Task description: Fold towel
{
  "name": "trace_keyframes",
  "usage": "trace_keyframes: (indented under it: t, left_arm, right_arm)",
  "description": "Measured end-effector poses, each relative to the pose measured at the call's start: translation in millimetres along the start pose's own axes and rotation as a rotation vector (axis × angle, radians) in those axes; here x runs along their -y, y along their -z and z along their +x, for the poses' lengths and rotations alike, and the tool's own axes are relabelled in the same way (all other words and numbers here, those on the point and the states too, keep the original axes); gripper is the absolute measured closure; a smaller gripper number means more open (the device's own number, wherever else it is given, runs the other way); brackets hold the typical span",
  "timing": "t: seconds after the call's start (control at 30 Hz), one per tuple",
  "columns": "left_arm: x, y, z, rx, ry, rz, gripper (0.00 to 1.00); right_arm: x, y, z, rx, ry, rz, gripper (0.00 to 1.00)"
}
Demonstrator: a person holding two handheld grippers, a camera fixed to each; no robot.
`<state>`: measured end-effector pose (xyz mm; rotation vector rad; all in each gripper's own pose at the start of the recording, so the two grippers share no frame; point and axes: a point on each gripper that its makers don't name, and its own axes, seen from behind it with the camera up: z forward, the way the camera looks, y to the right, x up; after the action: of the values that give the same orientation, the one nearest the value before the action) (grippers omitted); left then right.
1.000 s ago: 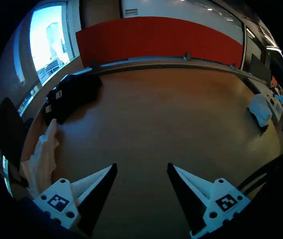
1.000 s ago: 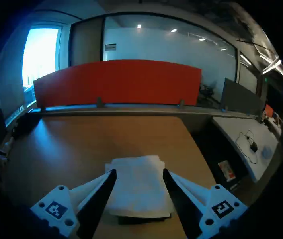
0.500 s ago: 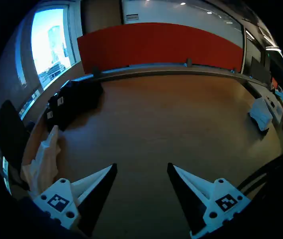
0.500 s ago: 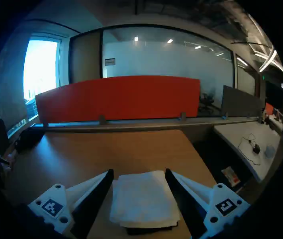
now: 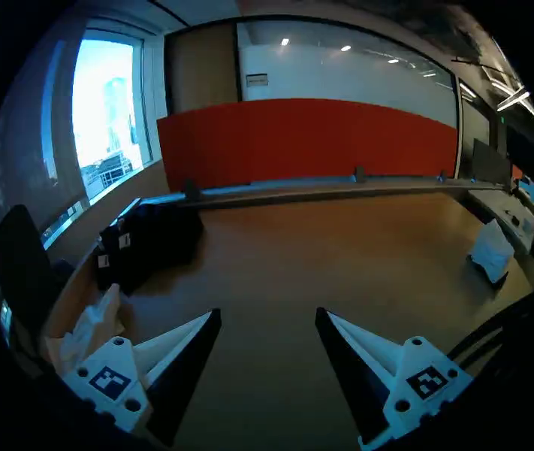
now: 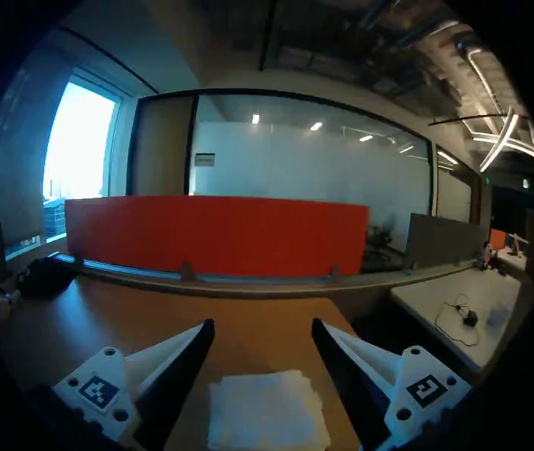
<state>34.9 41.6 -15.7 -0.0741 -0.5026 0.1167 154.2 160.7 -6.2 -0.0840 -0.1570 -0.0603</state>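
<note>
Hovering the right claw (image 6: 261, 325), spread and empty, just above the folded white towel (image 6: 267, 412) lying straight ahead near the right edge of the tabletop (image 6: 116, 316), and holding the left claw (image 5: 267, 312), equally spread, well apart from it.

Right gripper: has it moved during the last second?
Yes. The right gripper has tilted upward: the long red desk partition sits lower in its view, and the folded white towel has slid to the bottom edge.
</note>
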Motion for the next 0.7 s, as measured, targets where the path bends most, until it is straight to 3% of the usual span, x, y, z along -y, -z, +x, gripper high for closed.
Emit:
trace_keyframes:
  t: [0.4, 0.7]
  left_arm:
    - [4.0, 4.8, 54, -0.171, 0.08, 0.002, 0.07]
    - [4.7, 9.5, 73, -0.233, 0.104, -0.013, 0.07]
  right_arm:
    - [19, 4.0, 14, -0.014, -0.003, 0.016, 0.0]
    - [58, 6.5, 31, -0.047, -0.008, 0.051, 0.0]
